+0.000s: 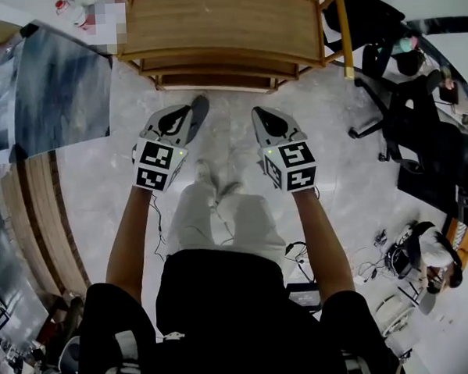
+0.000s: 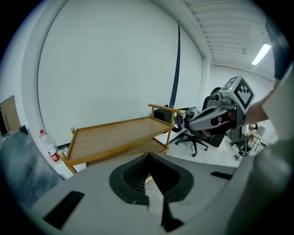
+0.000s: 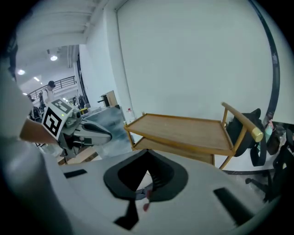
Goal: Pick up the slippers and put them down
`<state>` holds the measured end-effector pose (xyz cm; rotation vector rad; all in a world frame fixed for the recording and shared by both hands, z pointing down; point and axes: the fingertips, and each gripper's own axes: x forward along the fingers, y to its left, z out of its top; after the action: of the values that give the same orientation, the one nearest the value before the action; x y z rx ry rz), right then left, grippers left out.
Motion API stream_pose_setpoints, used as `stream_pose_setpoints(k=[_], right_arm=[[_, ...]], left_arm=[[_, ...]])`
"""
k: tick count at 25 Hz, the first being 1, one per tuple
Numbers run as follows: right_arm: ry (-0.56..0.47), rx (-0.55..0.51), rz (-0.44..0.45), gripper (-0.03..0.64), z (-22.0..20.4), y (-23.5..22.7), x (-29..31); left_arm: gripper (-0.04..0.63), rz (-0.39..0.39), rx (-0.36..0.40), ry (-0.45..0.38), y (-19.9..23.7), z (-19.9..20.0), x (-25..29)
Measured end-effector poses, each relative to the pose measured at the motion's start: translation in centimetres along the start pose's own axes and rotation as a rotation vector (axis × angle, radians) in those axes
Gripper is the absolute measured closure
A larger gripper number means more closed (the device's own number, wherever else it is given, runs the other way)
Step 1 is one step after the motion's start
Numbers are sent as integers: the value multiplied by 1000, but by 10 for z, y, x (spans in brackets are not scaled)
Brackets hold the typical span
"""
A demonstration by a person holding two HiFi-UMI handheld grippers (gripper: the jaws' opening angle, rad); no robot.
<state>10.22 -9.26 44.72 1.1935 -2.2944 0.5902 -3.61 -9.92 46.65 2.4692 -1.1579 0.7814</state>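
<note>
While facing the wooden rack (image 1: 225,26), left tongs (image 1: 193,114) and right tongs (image 1: 262,117) are closed, empty.

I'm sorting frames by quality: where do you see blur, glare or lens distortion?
Head view: wide lens bows the wooden cart; mostly sharp. Left gripper view: dark rounded corners, left hand-held gripper soft up close, ceiling lamp glares. Right gripper view: same dark corners, right hand-held gripper blurred, cart sharper.
</note>
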Motion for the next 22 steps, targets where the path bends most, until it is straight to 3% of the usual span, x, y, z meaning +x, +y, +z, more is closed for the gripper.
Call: stream_pose_setpoints(k=[13,22], right_arm=[[-69,-3,-26,620,81,20,-69],[-111,-41,-54,620,112,51,-86]], left_arm=[[588,4,-12,-81,-13,101,-86],[588,2,-27,-166,-10,127,-125]])
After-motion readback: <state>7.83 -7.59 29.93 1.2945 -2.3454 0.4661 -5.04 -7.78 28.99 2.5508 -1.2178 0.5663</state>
